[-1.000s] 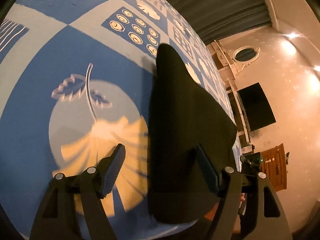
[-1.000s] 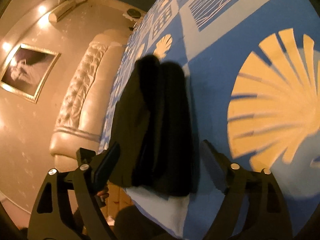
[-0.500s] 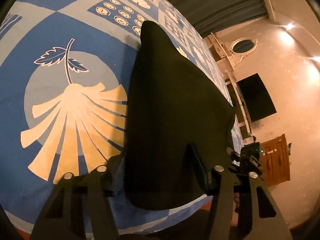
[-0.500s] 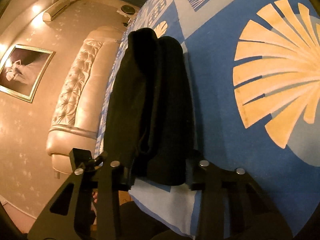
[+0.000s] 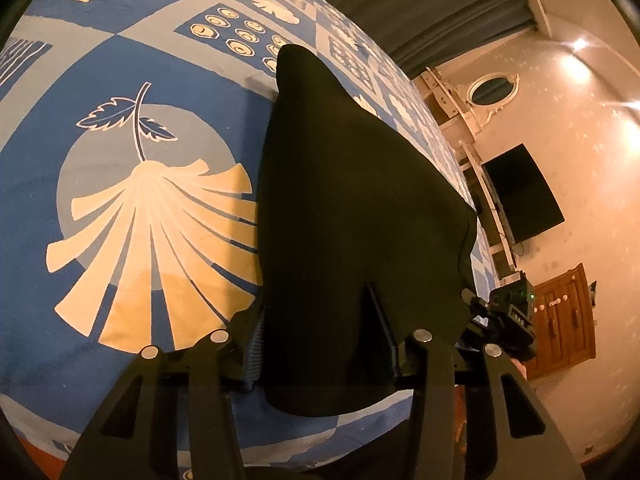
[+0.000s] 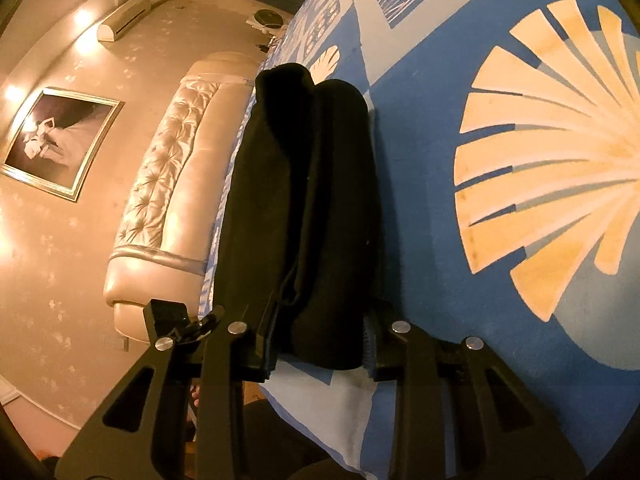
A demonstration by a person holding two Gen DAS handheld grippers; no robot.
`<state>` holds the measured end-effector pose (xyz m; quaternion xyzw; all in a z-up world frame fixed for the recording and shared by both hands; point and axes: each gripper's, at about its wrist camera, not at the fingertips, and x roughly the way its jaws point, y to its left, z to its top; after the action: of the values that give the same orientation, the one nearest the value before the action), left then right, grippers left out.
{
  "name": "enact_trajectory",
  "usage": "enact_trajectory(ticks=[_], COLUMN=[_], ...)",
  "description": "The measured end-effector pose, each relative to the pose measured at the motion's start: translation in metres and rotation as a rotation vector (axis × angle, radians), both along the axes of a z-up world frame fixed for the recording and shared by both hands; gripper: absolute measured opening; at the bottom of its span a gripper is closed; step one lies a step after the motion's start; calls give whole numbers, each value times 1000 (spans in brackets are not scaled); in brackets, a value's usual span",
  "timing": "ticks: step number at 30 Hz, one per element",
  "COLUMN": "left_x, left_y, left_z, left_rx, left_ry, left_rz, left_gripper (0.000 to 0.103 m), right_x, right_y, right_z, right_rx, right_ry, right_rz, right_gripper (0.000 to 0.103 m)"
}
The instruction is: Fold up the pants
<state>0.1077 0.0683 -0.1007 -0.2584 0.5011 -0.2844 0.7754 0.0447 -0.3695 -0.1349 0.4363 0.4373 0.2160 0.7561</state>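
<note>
The black pants (image 5: 352,180) lie folded into a long narrow bundle on the blue patterned bed cover (image 5: 120,80), near its front edge. My left gripper (image 5: 316,300) straddles one near end of the bundle. Its jaws are closing, with one pad against the fabric's side and the other sunk into the cloth. In the right wrist view the pants (image 6: 304,180) show as thick stacked folds. My right gripper (image 6: 320,312) has the other near end between its jaws, which are also closing, and both pads press the fabric.
The bed's edge runs just under both grippers. Left of the bed stands a quilted cream headboard (image 6: 168,200), with a framed picture (image 6: 60,140) on the wall beside it. A dark screen (image 5: 524,196) and a wooden cabinet (image 5: 560,328) are on the right. A curtain (image 5: 420,0) hangs behind the bed.
Both grippers stood wide open and have closed onto the pants' near end. The left one also slid right, from beside the bundle to around it.
</note>
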Motion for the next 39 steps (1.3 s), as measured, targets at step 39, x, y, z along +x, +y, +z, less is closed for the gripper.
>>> enact_trajectory(ticks=[39], left_x=[-1], left_y=[-21], left_z=[6], left_rx=[118], left_ry=[13], left_rz=[-42], left_gripper=[82], right_x=[-44], right_y=[-28], right_z=[15], right_rx=[-20], right_ry=[54], right_rz=[-22], right_gripper=[60])
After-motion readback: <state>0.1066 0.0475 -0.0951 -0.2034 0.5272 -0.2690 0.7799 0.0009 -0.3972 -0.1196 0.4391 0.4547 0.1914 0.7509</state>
